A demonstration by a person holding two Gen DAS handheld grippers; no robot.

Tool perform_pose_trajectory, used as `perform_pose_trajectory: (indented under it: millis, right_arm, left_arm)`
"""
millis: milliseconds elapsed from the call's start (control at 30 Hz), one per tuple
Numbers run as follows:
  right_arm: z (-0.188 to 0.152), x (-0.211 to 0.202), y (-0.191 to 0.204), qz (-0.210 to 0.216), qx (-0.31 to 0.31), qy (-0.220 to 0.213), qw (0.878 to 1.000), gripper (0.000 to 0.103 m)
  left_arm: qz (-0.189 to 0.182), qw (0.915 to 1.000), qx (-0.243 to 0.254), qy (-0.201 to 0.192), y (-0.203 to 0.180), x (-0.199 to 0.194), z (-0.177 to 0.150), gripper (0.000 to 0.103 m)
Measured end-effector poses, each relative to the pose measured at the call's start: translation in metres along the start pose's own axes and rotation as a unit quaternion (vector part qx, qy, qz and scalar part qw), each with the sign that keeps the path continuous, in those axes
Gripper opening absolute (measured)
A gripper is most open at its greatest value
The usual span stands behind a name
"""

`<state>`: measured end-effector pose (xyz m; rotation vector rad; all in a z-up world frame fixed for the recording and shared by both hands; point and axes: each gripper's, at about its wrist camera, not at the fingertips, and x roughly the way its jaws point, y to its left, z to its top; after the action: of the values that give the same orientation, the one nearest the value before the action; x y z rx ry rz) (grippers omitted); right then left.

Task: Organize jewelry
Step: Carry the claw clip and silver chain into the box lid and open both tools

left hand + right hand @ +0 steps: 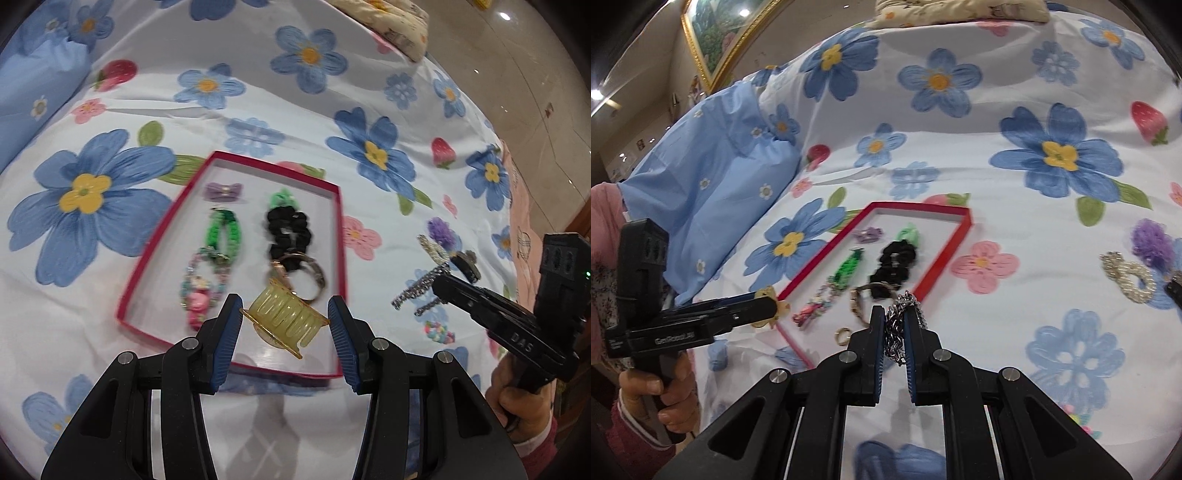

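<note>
Task well along, by the look of things. Far left on the bed's flowered sheet (110,350), a red-rimmed box (147,254) already filled with two rows: purple bow clip (222,192), green woven band (223,232) and pastel bead bracelet (201,284) down the left side; green piece (282,197), black scrunchie (288,232) and gold-toned watch (303,275) down the right side. Over the box's near edge, left claw (285,325) half open, gripping a yellow comb-like hair clip (286,317) by its two ends, not yet set down. A small gold ring (842,336) lying near the box's front corner. Further right, right claw (894,325) closed tight on a silver chain (897,321), lifted clear of the sheet, apparently bound for the box. Rightmost, still loose on the sheet: pearl piece (1130,277), purple fluffy scrunchie (1150,242), a dark clip (465,264) and a small pastel bead piece (439,330). Left to do: both held pieces placed, then those strays gathered in.
</note>
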<state>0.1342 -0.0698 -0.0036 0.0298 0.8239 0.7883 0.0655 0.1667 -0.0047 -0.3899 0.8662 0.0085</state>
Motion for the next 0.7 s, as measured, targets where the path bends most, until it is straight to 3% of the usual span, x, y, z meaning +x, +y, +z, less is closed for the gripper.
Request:
perform_pose_trajectory:
  millis: [400, 700]
  right_arm:
    - [0.006, 0.028, 0.044, 0.034, -0.028, 0.018, 0.999, 0.010]
    - [0.006, 0.051, 0.054, 0.043, -0.033, 0.037, 0.998, 0.010]
  left_arm:
    - [0.022, 0.9993, -0.030, 0.003, 0.044, 0.005, 0.004, 0.047]
    - [0.049, 0.9984, -0.026, 0.014, 0.061, 0.023, 0.008, 0.047]
